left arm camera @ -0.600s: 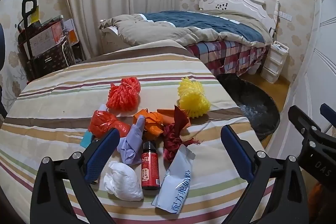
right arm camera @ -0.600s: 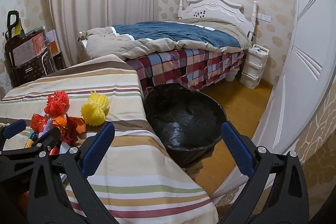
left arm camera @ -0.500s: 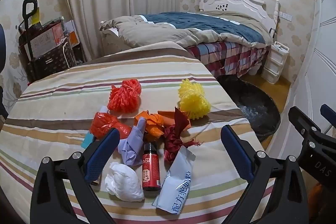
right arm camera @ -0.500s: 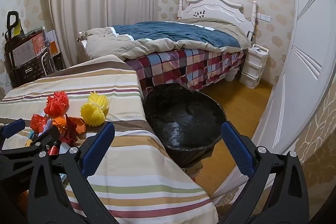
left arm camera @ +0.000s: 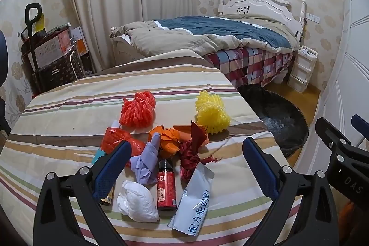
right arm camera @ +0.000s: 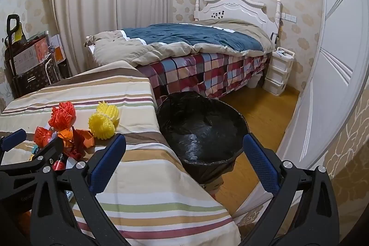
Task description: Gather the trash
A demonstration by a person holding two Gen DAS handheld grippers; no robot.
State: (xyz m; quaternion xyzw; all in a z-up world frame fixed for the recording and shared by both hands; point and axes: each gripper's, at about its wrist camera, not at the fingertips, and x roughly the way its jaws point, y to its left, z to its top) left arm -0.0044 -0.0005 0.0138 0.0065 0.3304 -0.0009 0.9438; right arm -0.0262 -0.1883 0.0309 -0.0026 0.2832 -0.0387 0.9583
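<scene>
The left gripper (left arm camera: 186,165) jaws stand wide, holding nothing, with the trash pile (left arm camera: 161,153) on the striped surface (left arm camera: 57,121) between them; the right gripper (right arm camera: 183,160) jaws, equally wide, frame the black-lined bin (right arm camera: 203,130), which looks empty

Soft, even indoor light; sharp focus, fisheye bending, dark vignetted corners.
</scene>
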